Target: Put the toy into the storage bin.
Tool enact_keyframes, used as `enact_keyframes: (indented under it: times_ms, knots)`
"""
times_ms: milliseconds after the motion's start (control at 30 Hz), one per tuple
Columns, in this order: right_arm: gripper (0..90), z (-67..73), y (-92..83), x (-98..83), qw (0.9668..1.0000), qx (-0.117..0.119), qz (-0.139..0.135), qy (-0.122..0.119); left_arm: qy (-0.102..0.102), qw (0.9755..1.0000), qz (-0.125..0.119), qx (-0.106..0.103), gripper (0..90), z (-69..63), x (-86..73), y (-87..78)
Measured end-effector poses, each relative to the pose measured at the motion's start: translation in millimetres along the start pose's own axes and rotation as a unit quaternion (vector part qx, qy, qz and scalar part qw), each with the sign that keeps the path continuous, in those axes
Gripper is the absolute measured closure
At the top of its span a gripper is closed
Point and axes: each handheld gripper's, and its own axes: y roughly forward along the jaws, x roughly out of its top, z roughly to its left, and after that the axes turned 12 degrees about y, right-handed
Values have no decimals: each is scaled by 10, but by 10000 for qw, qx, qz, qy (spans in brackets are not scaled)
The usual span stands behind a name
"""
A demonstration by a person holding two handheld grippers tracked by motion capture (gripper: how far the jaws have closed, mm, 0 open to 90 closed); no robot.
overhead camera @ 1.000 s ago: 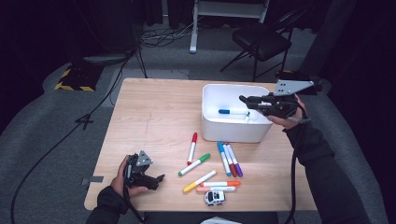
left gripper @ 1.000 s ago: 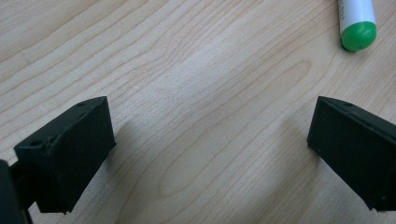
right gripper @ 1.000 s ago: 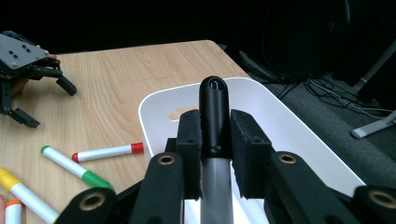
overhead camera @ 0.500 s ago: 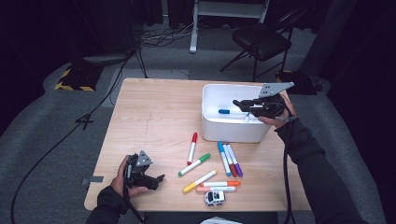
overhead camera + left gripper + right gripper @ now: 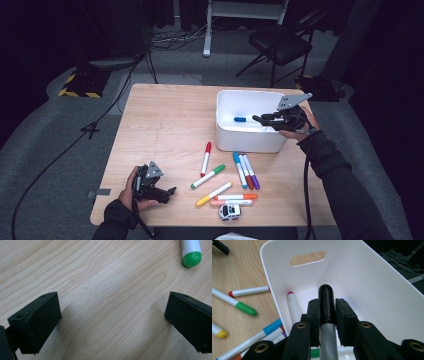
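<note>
Right gripper view: clamped on black-capped grey marker [image 5: 326, 307] over white plastic bin [image 5: 372, 277], risks bouncing out if dropped high.

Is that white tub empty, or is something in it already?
Not empty: the white tub already holds a pink-capped marker lying against its wall.

Your right tool [image 5: 261, 119] points left, jaws clamped tight, wrist level, forearm stretched forward. Your left tool [image 5: 167, 192] low near you, jaws wide apart.
</note>
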Motion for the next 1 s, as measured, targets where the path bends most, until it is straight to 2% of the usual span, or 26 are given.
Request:
enact_keyframes:
  times_ms: [100,167,333,567,833,1000]
  knots:
    - [750,29,27,61,9999,-64,83,-122,6,10000,0,3,9,0,0,-1]
    - [750,43,46,87,9998,-24,72,-166,6,10000,4,-2,9,1,0,-2]
    - [750,43,111,114,9998,-93,111,-137,15,10000,8,13,10,2,1,-4]
    - [750,82,157,184,9997,-45,108,-219,33,10000,13,5,10,4,1,-4]
    - [749,81,211,195,9997,-119,90,-180,9,10000,16,-2,12,2,0,-5]
    - [749,92,260,225,9997,-85,117,-185,44,10000,24,28,13,4,-1,-11]
